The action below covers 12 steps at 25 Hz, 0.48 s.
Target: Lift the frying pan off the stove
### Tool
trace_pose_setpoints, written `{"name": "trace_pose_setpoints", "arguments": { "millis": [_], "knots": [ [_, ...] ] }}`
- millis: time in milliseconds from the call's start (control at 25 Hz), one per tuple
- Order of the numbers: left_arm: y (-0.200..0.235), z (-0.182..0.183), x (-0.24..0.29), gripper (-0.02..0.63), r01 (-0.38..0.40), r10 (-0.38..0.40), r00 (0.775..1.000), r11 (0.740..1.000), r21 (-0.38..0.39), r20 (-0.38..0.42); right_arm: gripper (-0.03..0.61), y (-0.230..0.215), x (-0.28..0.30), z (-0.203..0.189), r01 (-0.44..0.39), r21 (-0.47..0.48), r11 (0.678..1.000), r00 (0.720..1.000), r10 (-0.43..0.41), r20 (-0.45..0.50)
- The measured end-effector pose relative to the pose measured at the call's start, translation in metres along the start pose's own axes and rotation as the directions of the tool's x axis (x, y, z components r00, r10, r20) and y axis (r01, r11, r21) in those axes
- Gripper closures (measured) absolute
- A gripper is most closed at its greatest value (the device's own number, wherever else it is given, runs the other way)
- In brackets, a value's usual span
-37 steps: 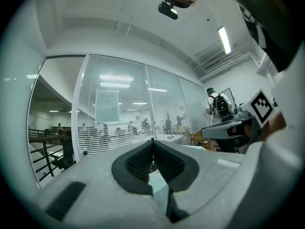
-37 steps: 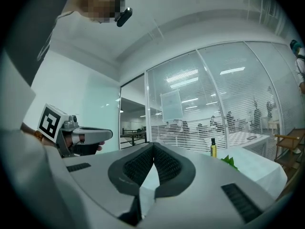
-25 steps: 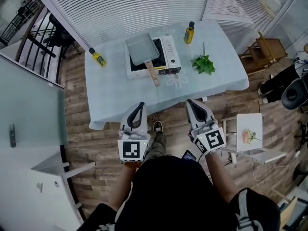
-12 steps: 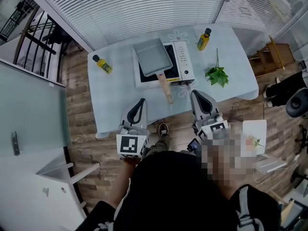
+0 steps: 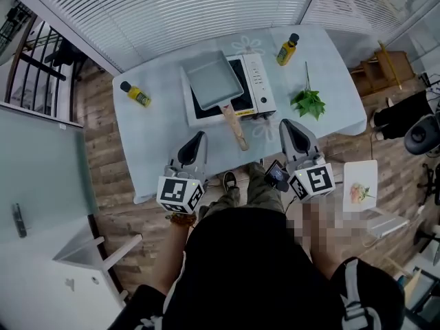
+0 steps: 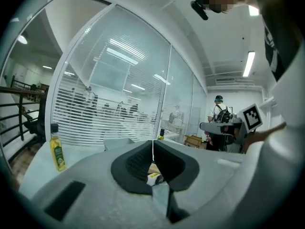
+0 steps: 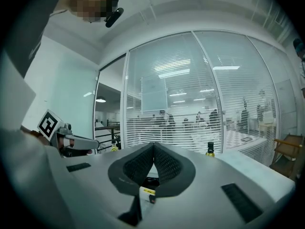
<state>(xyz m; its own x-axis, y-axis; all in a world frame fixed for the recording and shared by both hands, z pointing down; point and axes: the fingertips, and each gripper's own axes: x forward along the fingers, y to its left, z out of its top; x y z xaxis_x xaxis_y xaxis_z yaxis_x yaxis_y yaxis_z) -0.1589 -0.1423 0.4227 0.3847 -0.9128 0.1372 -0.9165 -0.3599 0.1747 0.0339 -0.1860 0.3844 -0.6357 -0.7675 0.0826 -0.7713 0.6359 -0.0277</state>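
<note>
A grey rectangular frying pan [image 5: 213, 80] sits on a white portable stove [image 5: 256, 86] on the table; its wooden handle [image 5: 234, 126] points toward the near edge. My left gripper [image 5: 200, 137] is shut and empty, over the near table edge, left of the handle. My right gripper [image 5: 286, 125] is also shut and empty, just right of the stove's front corner. In the left gripper view the jaws [image 6: 153, 144] meet with nothing between them. The right gripper view shows its jaws [image 7: 154, 149] closed the same way, with the stove front glimpsed below.
A pale blue cloth covers the table [image 5: 161, 157]. One yellow oil bottle [image 5: 133, 93] stands at the left, another [image 5: 287, 49] behind the stove. A green leafy sprig [image 5: 309, 102] lies at the right. A white stool [image 5: 360, 186] stands right of me; glass walls with blinds lie behind.
Both grippers have moved forward from in front of the table to its near edge, closer to the pan handle and stove. Both stayed shut.
</note>
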Motion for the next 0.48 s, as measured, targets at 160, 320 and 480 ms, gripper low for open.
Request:
{"name": "trace_pose_setpoints", "arguments": {
  "millis": [160, 320, 480],
  "knots": [
    [0.009, -0.008, 0.015, 0.594, 0.035, -0.036, 0.999, 0.998, -0.045, -0.015, 0.577, -0.011, 0.009, -0.009, 0.012, 0.009, 1.000, 1.000, -0.012, -0.016],
    [0.014, -0.013, 0.031, 0.592, 0.058, -0.060, 0.998, 0.995, -0.079, -0.023, 0.577, -0.019, 0.020, -0.010, -0.004, -0.007, 1.000, 1.000, 0.004, -0.016],
    [0.018, -0.024, 0.043, 0.592, 0.078, -0.087, 0.995, 0.979, -0.187, -0.044, 0.577, -0.030, 0.031, -0.013, -0.013, -0.005, 1.000, 1.000, 0.013, -0.024]
  ]
}}
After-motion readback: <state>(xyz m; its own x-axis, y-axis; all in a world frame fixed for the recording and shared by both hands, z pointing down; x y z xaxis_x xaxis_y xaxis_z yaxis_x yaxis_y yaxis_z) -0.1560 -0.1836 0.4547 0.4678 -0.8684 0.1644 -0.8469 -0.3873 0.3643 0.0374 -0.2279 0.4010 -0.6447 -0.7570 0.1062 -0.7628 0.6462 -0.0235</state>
